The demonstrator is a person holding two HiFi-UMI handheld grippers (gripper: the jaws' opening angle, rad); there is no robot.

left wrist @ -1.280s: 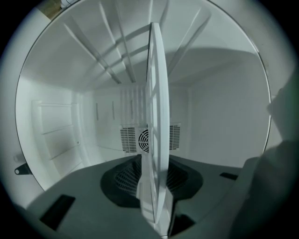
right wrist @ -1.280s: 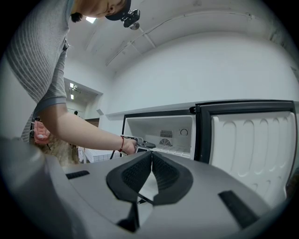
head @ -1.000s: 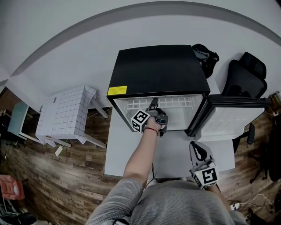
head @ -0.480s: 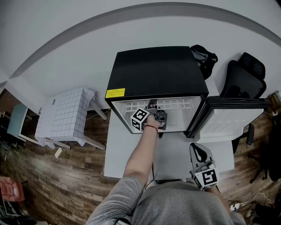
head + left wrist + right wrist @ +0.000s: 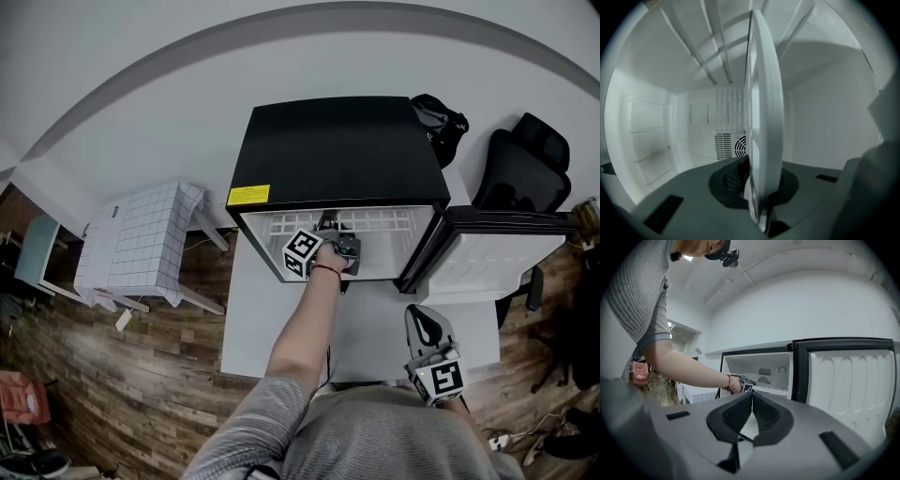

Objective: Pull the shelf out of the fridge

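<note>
Shelf (image 5: pixel 380 221) gripped inside fridge (image 5: pixel 337 150); pull pending.
Left claw (image 5: pixel 328 225), its jaws just closed in, apparently pinches the front edge; right claw (image 5: pixel 424 319) waits shut, empty. Next: draw straight outward, level.

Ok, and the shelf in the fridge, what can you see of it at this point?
The shelf is white, plastic by the look, with a slotted grid surface and ribs running back from a thick rounded front rim. It lies level inside the open fridge, not yet pulled out. The left gripper has just been closing its jaws, and they pinch the front rim near its middle; in the left gripper view the rim stands edge-on between the pads. Nothing shows on the shelf.
</note>
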